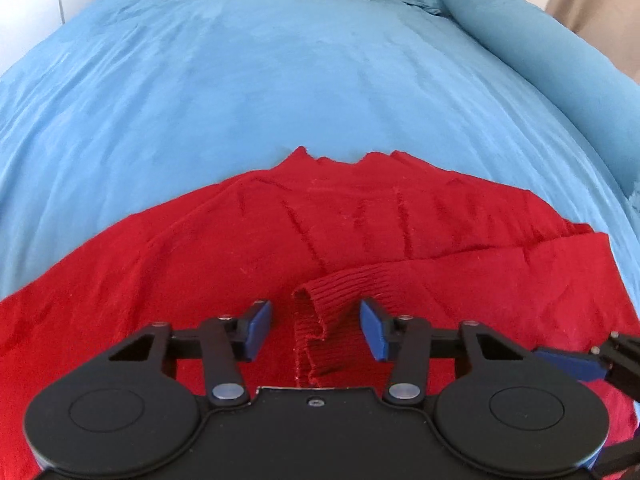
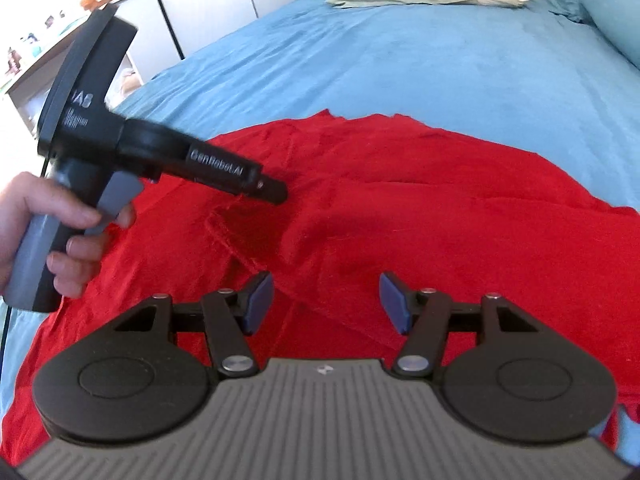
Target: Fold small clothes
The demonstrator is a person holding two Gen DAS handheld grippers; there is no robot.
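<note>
A red knit sweater (image 1: 360,232) lies spread on the blue bed cover (image 1: 280,80), one sleeve laid across the body, so the fold looks begun, with the rest left to do. The left claw (image 1: 316,330) stands apart around the ribbed cuff (image 1: 320,312), pads not pressing it. The right claw (image 2: 326,304) hovers parted over bare knit, holding nothing. Only the left view shows the cuff; only the right view shows the person's hand (image 2: 44,232) on the left gripper's handle, and a shelf (image 2: 48,52) beyond.
</note>
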